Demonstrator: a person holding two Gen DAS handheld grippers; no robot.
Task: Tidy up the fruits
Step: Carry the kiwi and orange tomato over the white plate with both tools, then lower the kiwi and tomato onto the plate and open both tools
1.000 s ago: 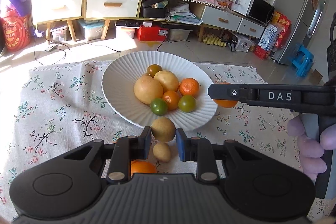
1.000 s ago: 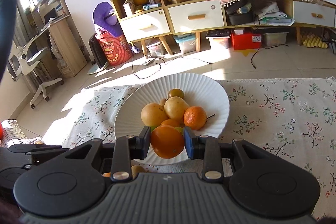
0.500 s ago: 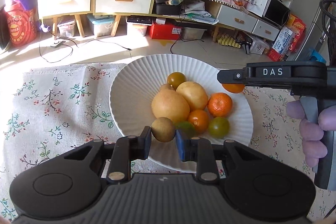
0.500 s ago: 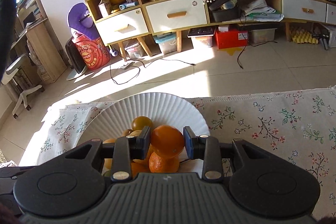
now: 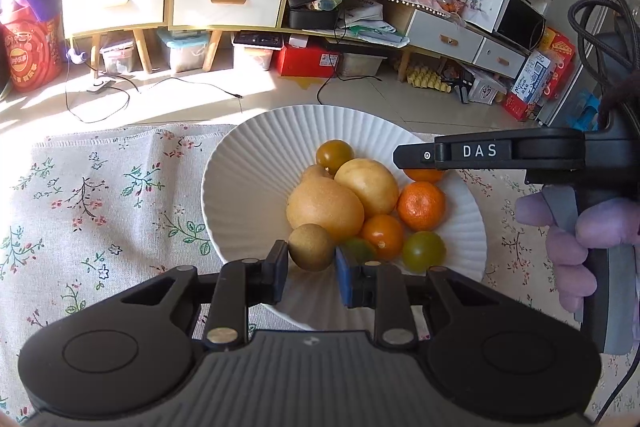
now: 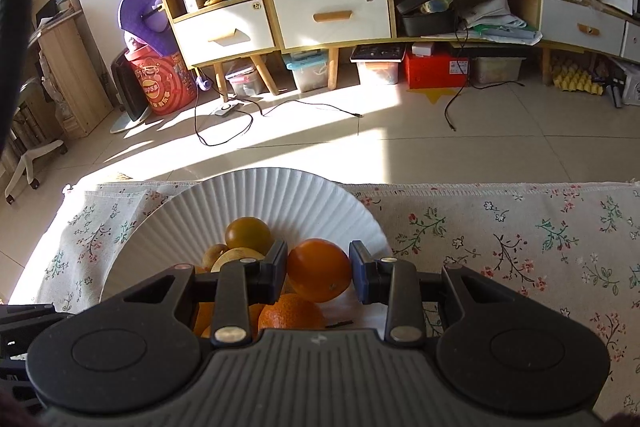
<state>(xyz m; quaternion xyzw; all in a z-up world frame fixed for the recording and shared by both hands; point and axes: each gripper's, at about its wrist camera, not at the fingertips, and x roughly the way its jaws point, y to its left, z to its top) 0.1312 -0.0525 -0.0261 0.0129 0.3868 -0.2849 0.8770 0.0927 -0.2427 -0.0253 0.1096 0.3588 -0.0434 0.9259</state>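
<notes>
Fruits sit in white ribbed plate [image 5: 248,187] on floral cloth [image 5: 100,195], counter centre. Left hand-held gripper [image 5: 310,269]: jaws narrow, clamped on small brown fruit [image 5: 311,247] over plate's 6 o'clock rim, touching pear [image 5: 324,209]. Right hand-held gripper [image 6: 318,271]: jaws clamped on orange [image 6: 319,269], above mandarin [image 6: 290,313] at plate's 3 o'clock side. Gloved hand [image 5: 576,247] grips right unit's handle.

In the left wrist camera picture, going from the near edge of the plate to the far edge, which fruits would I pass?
Brown kiwi held in the left tool → big yellow-brown pear → smooth yellow fruit → dark olive-green round fruit, nearest the far rim of the white plate.
</notes>
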